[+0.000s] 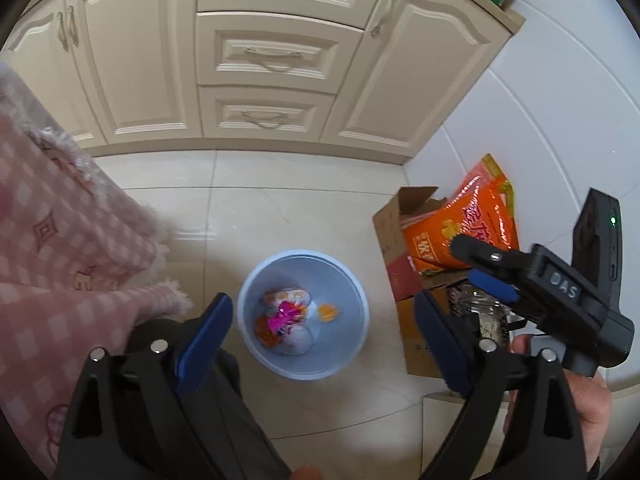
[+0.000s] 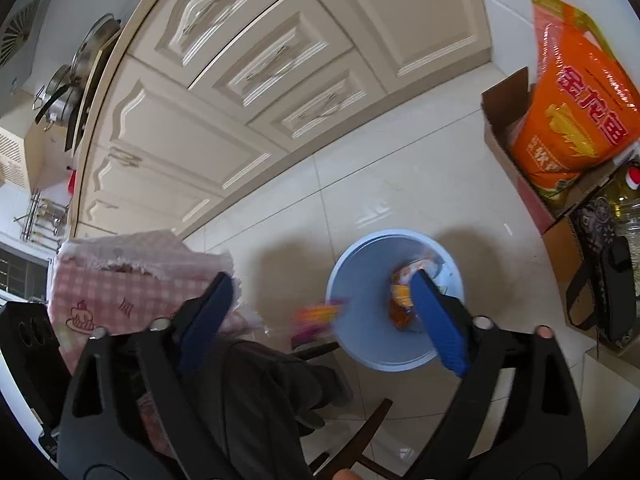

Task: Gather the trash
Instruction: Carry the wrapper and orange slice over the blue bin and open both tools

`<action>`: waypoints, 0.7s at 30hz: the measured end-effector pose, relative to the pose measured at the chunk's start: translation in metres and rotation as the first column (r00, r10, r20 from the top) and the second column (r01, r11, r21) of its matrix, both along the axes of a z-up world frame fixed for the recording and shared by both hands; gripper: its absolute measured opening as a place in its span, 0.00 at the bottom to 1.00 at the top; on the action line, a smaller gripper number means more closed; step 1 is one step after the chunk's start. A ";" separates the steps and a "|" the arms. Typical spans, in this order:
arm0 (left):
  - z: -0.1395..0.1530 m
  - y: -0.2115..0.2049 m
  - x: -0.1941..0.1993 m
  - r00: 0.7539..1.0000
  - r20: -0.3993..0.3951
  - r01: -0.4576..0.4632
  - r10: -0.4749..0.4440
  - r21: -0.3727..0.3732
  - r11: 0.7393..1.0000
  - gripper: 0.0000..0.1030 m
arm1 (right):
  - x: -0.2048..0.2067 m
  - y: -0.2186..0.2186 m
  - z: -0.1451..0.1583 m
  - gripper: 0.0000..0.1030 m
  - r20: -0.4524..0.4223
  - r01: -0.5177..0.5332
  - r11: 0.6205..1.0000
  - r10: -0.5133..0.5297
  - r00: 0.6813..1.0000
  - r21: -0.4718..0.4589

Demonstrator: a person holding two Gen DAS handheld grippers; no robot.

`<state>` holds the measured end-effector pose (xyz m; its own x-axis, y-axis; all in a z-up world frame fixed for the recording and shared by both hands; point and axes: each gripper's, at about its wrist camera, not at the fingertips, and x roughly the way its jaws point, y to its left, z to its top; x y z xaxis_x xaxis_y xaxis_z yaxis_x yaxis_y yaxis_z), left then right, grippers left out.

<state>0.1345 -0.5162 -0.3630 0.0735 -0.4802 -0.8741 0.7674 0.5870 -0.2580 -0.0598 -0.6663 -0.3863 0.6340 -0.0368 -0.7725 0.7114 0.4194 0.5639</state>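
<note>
**Both grippers spread and empty above one blue bin**

Left gripper (image 1: 322,334): two blue-padded fingers (image 1: 204,338) spread wide, nothing between them. It hangs over the floor, looking straight down.

Right gripper (image 2: 324,316): two fingers likewise parted, nothing clamped. One blurred orange-and-magenta wrapper (image 2: 320,313) sits in the gap between them, touching neither pad, just beside the bin's rim. In the left wrist view the right gripper (image 1: 476,268) shows at the right edge, held in a hand (image 1: 580,400).

One light blue bin (image 1: 256,280) stands on the pale tiled floor (image 1: 280,208), directly below both grippers. Inside: crumpled wrappers (image 1: 284,314) in white, magenta and orange, piled together; exact count cannot be told. One small orange scrap (image 1: 328,312) lies apart from the pile.

Right of bin: one open cardboard box (image 1: 390,232) holding one orange bag (image 1: 468,220).

Left: pink checked cloth (image 1: 60,240).

Behind: cream cabinets (image 1: 140,60), three stacked drawers (image 1: 272,60).
</note>
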 end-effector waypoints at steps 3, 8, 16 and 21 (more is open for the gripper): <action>0.008 0.004 0.000 1.000 0.029 -0.010 0.010 -0.008 1.000 0.87 | -0.003 -0.001 0.005 0.94 -0.008 0.019 1.000 -0.019 1.000 -0.020; 0.025 0.010 -0.008 0.997 0.073 -0.003 0.004 -0.017 1.000 0.87 | -0.001 0.002 0.014 0.94 -0.010 0.018 0.999 -0.019 1.000 -0.043; 0.048 0.020 -0.018 0.994 0.107 0.008 -0.002 -0.053 0.999 0.87 | 0.005 0.011 0.034 0.94 -0.009 -0.002 0.997 0.002 1.000 -0.078; 0.071 0.027 -0.027 0.990 0.143 0.025 -0.014 -0.077 0.997 0.87 | 0.008 0.017 0.051 0.94 0.000 -0.012 0.995 0.012 1.000 -0.104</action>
